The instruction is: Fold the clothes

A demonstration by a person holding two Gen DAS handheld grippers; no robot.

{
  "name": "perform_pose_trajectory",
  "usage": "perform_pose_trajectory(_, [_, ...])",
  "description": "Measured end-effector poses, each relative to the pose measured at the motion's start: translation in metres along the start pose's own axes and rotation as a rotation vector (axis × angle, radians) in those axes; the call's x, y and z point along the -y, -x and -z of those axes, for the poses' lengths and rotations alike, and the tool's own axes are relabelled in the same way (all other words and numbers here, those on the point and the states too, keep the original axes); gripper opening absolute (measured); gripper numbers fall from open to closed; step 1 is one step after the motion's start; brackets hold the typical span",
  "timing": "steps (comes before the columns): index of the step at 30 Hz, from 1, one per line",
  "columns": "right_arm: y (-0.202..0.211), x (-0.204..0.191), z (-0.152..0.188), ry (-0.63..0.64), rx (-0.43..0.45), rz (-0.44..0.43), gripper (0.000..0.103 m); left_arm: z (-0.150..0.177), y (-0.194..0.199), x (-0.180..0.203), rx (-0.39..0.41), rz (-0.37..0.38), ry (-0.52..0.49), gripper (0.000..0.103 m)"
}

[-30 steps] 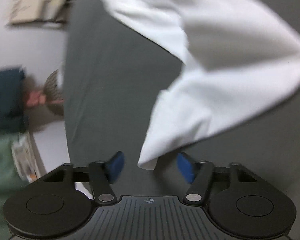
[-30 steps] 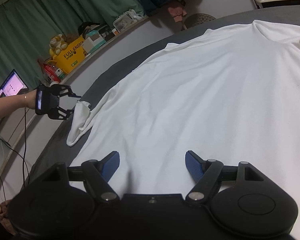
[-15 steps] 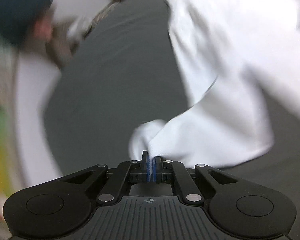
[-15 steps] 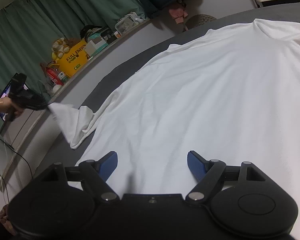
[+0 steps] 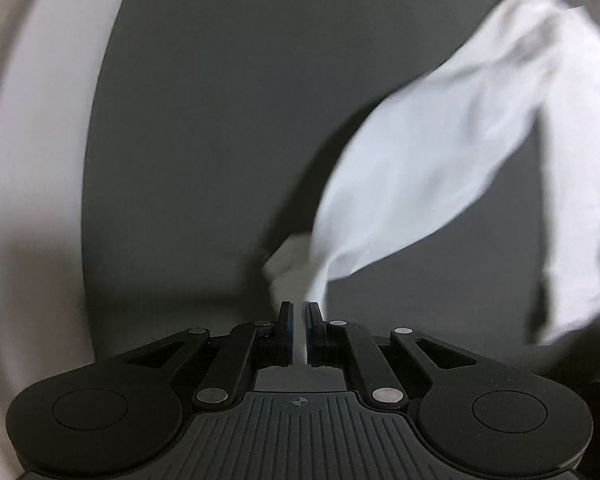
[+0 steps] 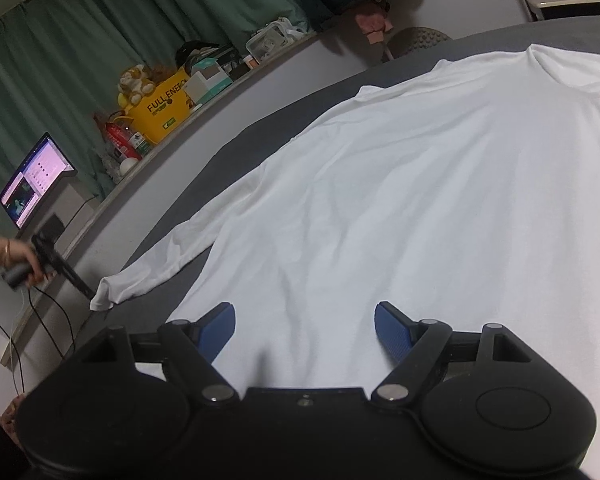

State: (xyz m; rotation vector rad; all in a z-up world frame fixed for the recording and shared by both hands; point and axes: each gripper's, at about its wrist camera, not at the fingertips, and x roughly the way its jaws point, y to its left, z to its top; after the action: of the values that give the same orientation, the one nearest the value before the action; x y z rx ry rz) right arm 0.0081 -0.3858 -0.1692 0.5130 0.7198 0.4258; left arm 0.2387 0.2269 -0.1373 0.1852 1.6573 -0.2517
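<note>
A white long-sleeved shirt (image 6: 400, 200) lies spread flat on a dark grey bed (image 6: 236, 148). Its left sleeve (image 6: 156, 264) stretches out toward the bed's edge. In the left wrist view my left gripper (image 5: 298, 312) points down, shut on the sleeve's cuff (image 5: 296, 264), and the sleeve (image 5: 440, 160) runs up to the right. The right wrist view shows that same left gripper (image 6: 86, 290), held by a hand, at the cuff's end. My right gripper (image 6: 304, 326) hovers open over the shirt's lower body, with nothing between its blue pads (image 6: 392, 330).
A pale ledge (image 6: 204, 116) runs along the bed's far side, carrying a yellow box (image 6: 160, 110), a plush toy, bottles and small boxes. A lit laptop (image 6: 36, 180) stands at the left, with cables hanging below. Green curtains hang behind. A white surface (image 5: 32, 160) borders the bed.
My left gripper shut on the sleeve's cuff, rolled over and pulled it outward toward the bed's edge, stretching the crumpled sleeve straight. The right gripper stayed put.
</note>
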Motion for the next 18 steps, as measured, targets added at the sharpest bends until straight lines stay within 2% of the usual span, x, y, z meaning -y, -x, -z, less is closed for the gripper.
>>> perform_pose_trajectory(2, [0.0,0.0,0.0,-0.002,0.0,0.002,0.076,0.007,-0.012,0.001,0.035,-0.026,-0.011,0.006])
perform_pose_trajectory(3, [0.0,0.0,0.0,-0.001,-0.001,0.003,0.076,0.011,-0.014,0.0,0.058,-0.038,-0.021,0.02])
perform_pose_trajectory(4, [-0.001,0.0,0.0,-0.001,-0.002,0.003,0.076,0.017,-0.012,0.002,0.105,-0.057,-0.045,0.057])
perform_pose_trajectory(5, [-0.002,0.0,0.0,-0.002,-0.003,0.001,0.076,0.024,-0.006,0.004,0.163,-0.084,-0.065,0.07])
perform_pose_trajectory(6, [-0.002,0.0,0.0,-0.002,-0.005,0.001,0.076,0.033,0.003,0.005,0.239,-0.097,-0.072,0.092])
perform_pose_trajectory(7, [-0.002,0.0,0.001,-0.001,-0.006,0.0,0.076,0.043,0.013,0.006,0.319,-0.106,-0.076,0.093])
perform_pose_trajectory(10, [-0.003,-0.001,0.002,0.0,-0.01,-0.001,0.076,0.079,0.038,0.014,0.54,-0.06,-0.058,0.093])
perform_pose_trajectory(12, [-0.003,-0.001,0.002,0.001,-0.013,-0.001,0.076,0.106,0.046,0.032,0.668,-0.046,-0.105,0.093])
perform_pose_trajectory(14, [-0.004,-0.001,0.003,0.002,-0.015,-0.002,0.076,0.12,0.042,0.057,0.729,-0.122,-0.19,0.093])
perform_pose_trajectory(15, [-0.004,-0.001,0.003,0.003,-0.017,-0.002,0.076,0.116,0.038,0.068,0.737,-0.176,-0.217,0.093])
perform_pose_trajectory(16, [-0.004,-0.002,0.004,0.003,-0.018,-0.003,0.076,0.115,0.034,0.074,0.728,-0.246,-0.244,0.093])
perform_pose_trajectory(18, [-0.004,-0.002,0.004,0.004,-0.021,-0.003,0.076,0.124,0.012,0.102,0.697,-0.461,-0.347,0.093])
